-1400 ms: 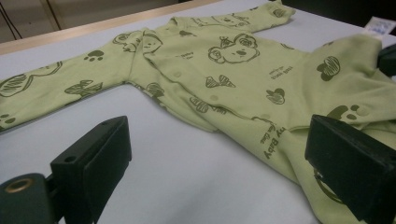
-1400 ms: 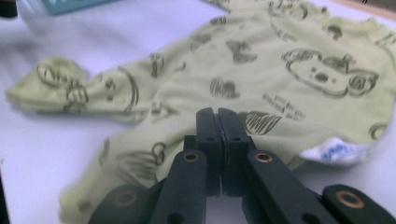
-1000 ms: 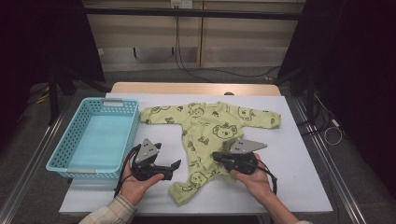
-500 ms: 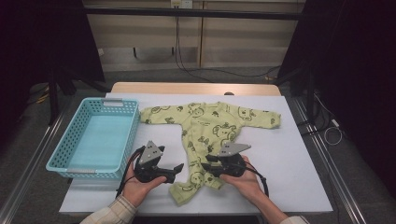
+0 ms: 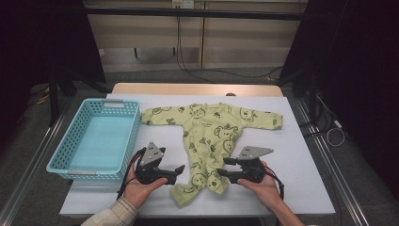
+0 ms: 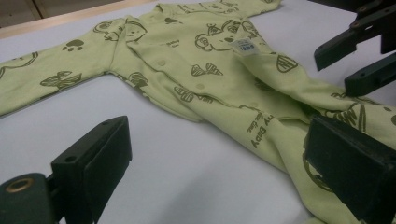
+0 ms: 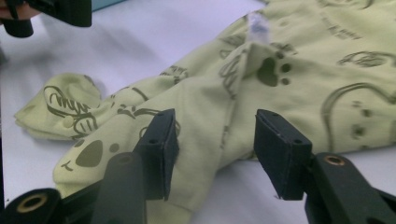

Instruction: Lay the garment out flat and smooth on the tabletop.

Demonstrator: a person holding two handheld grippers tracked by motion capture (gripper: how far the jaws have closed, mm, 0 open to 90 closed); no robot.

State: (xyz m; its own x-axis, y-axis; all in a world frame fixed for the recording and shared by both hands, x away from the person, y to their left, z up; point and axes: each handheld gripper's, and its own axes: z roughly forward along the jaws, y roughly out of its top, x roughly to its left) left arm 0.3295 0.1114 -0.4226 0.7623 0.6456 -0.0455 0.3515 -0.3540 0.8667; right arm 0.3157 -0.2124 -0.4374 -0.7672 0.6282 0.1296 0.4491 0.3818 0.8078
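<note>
So your right gripper (image 7: pixel 212 156) has just been opening its jaws; they stand partly apart now with a leg of the pale green printed cotton baby romper (image 5: pixel 211 136) bunched between them, pads not pressing it as far as I can tell. Makes sense for a fold: you take the leg end so it can swing up over the body. Your left gripper (image 6: pixel 219 172) sits wide open, one jaw over bare white table (image 5: pixel 301 155), the other at the second leg; the romper's long axis runs from the jaws away toward the collar, feet nearest you.
</note>
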